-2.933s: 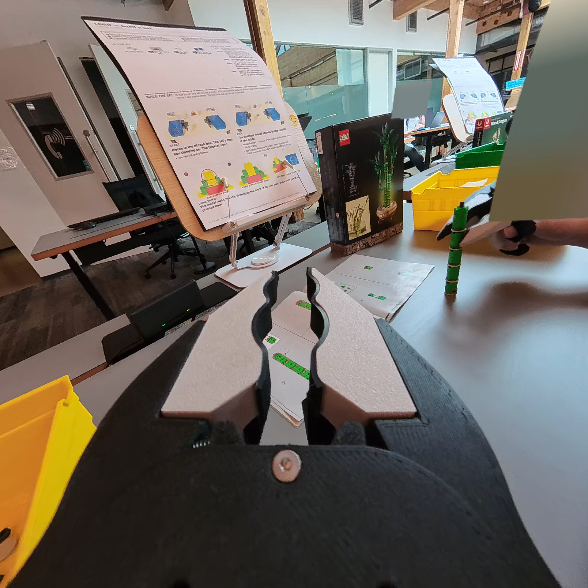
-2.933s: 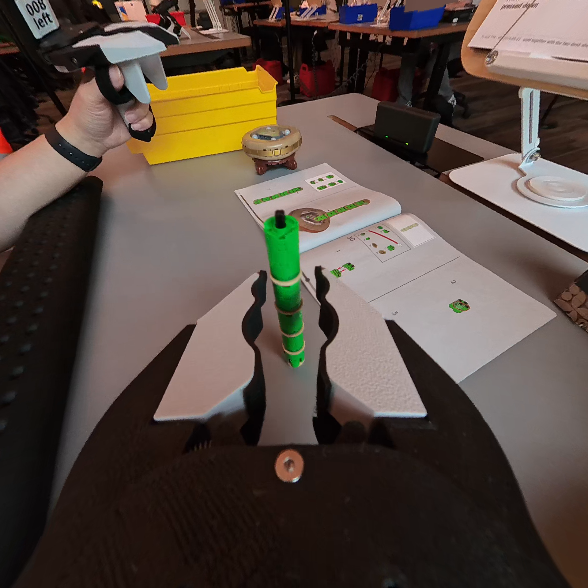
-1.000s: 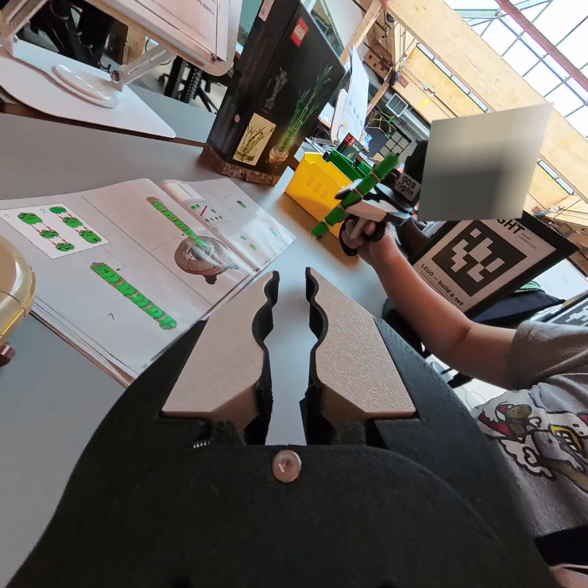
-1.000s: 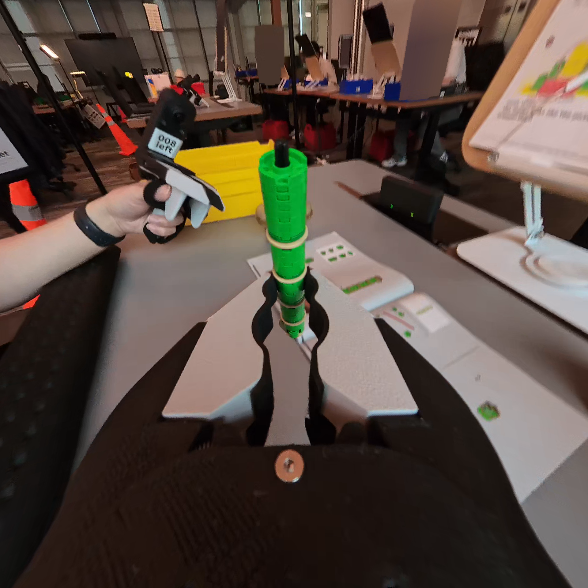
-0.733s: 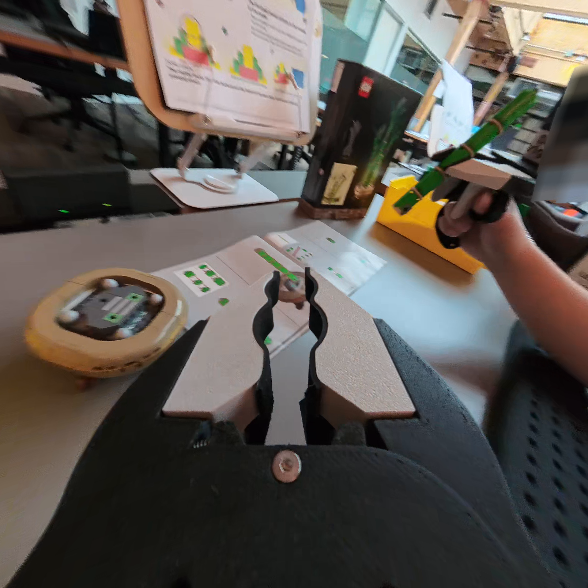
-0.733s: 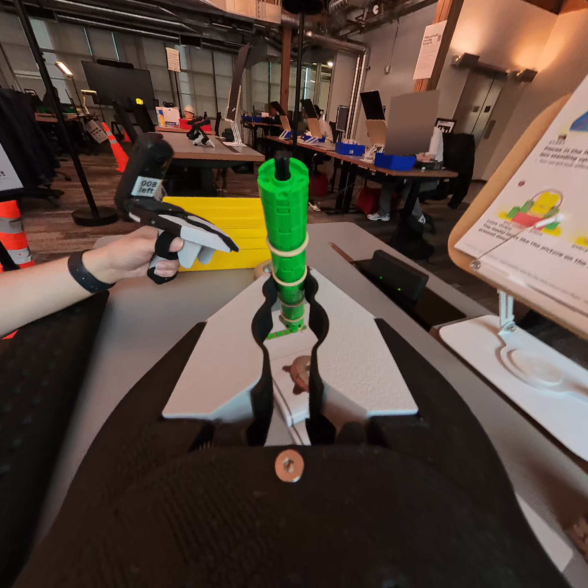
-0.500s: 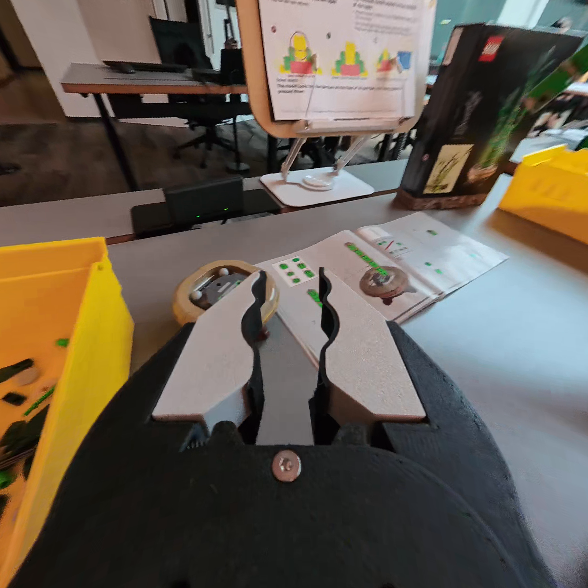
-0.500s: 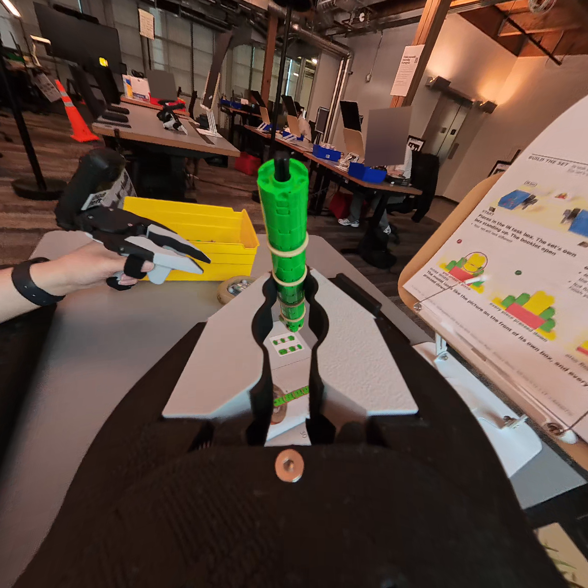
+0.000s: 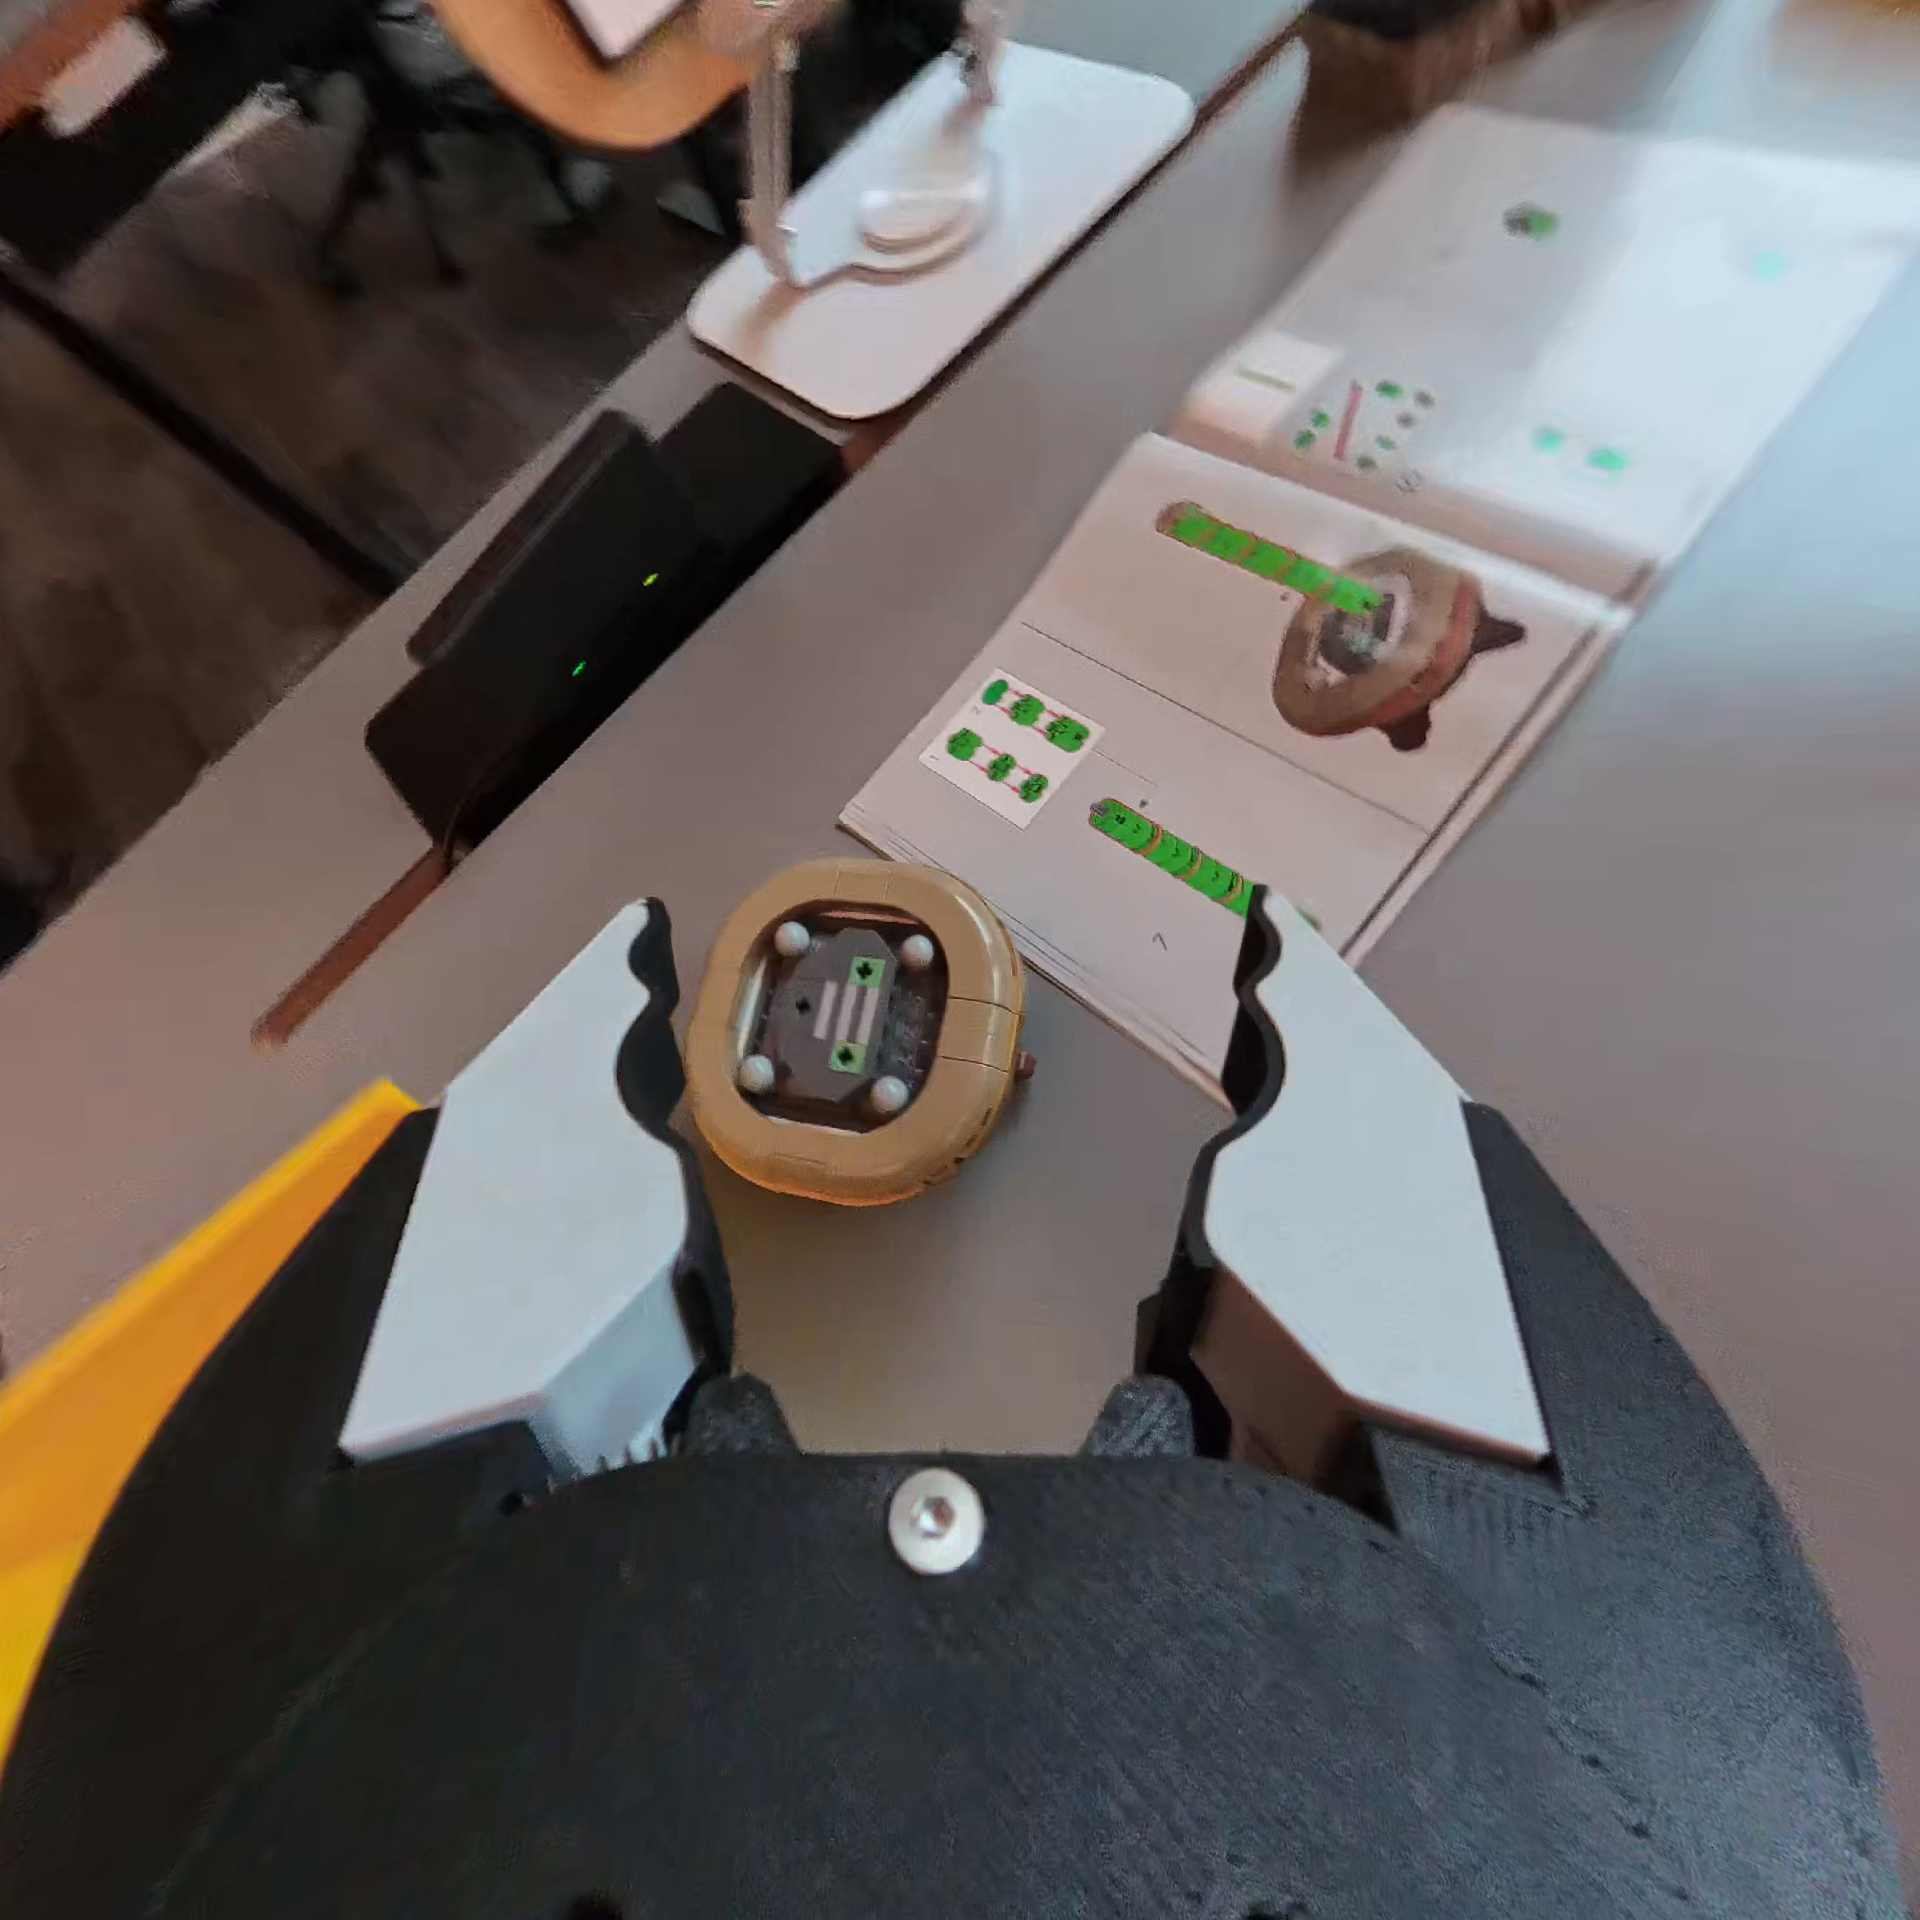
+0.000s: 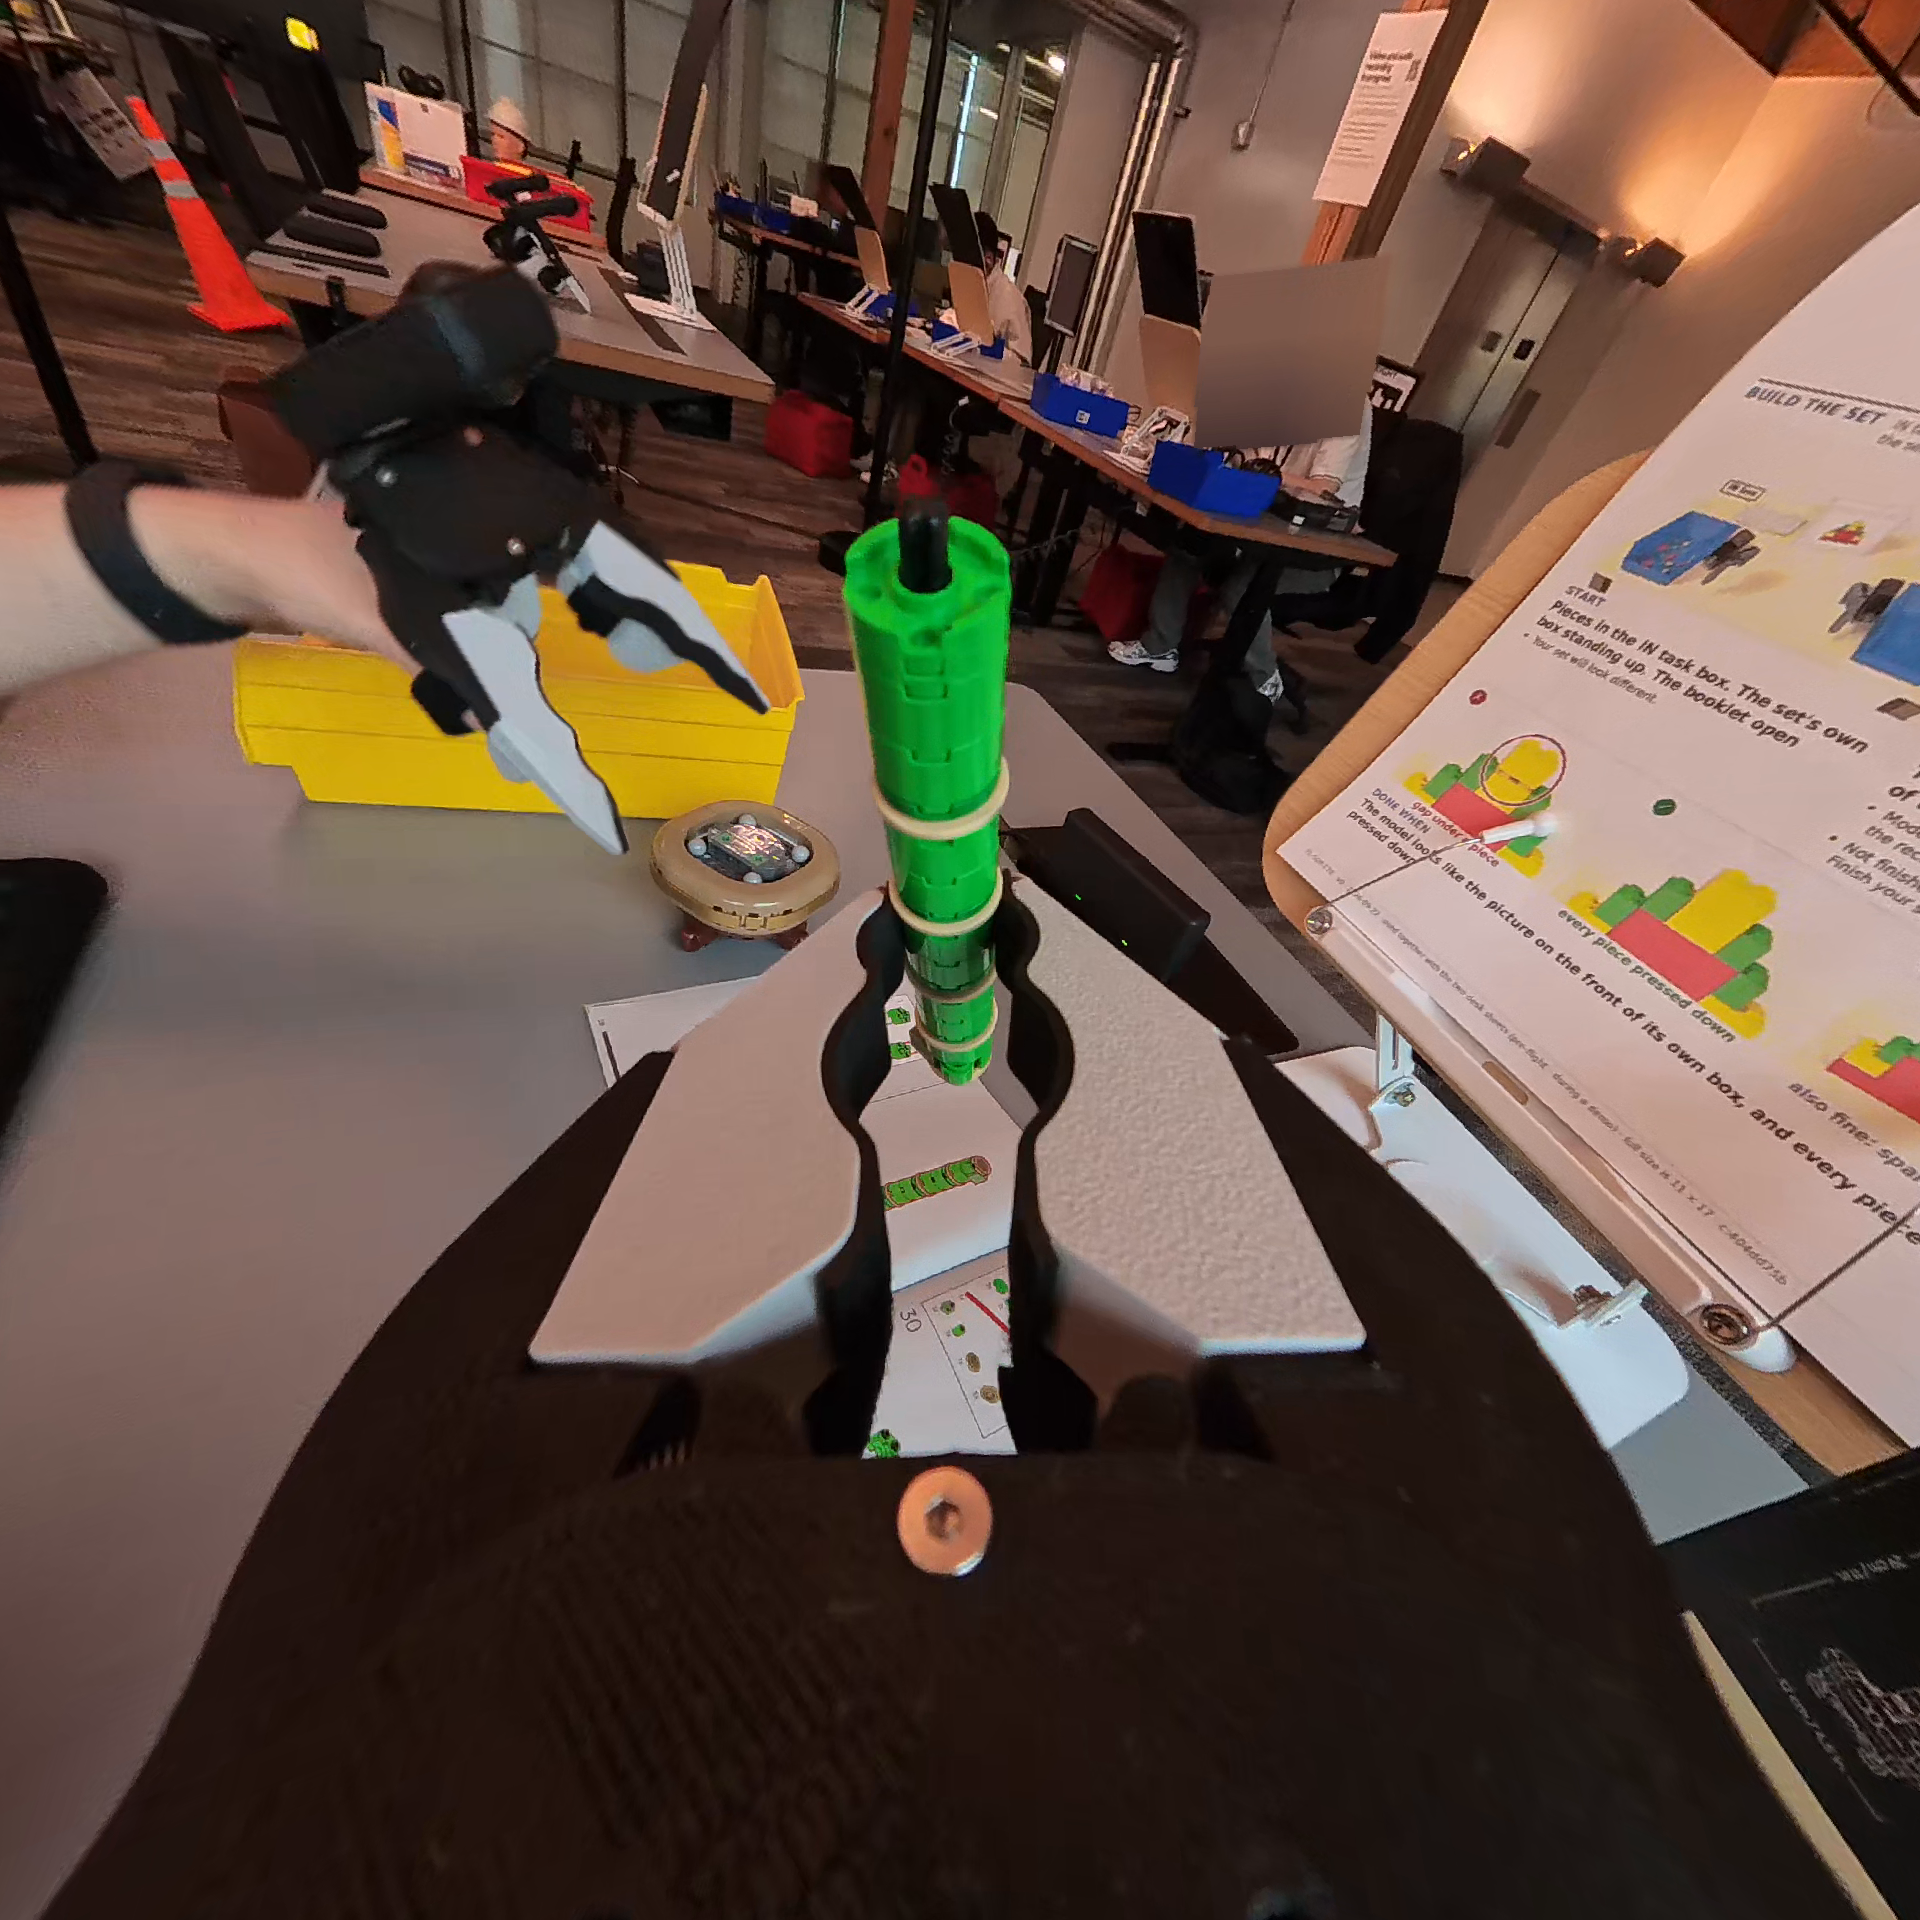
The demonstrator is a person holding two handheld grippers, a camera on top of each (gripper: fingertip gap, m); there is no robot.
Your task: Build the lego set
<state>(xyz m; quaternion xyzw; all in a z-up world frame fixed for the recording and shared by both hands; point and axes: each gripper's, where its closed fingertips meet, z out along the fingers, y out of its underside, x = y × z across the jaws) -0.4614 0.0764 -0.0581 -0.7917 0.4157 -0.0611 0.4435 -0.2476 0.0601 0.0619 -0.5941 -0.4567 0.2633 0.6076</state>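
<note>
Left wrist view
- Left claw (image 9: 945, 935): jaws spread wide, nothing between the pads; fills the lower half of the frame.
- Tan pot base (image 9: 854, 1029): centre of frame, standing on the grey table (image 9: 1662, 987) inside the gap, close beside the left finger (image 9: 551, 1174); contact cannot be told. The right finger is well apart from it.
- Pot base top: dark inset with four pale studs and two green squares.
- Instruction booklet (image 9: 1247, 727): open, right of centre, running to the upper right; its near corner is just beside the pot base.
- Yellow bin (image 9: 156, 1299): lower left edge, partly behind the claw body.
- White stand base (image 9: 935, 239): top centre, blurred.

Right wrist view
- Right claw (image 10: 948, 935): clamped on the lower end of the green bamboo stalk (image 10: 935, 769).
- Stalk: upright at centre frame, tan rings around it, black pin at its top.
- Left claw (image 10: 665, 758): upper left, held by a hand (image 10: 281, 582), jaws apart, tips angled down just above the pot base (image 10: 744, 868).
- Yellow bin (image 10: 520, 727): behind that claw.
- Instruction board (image 10: 1662, 831): right side, tilted on its stand.
</note>
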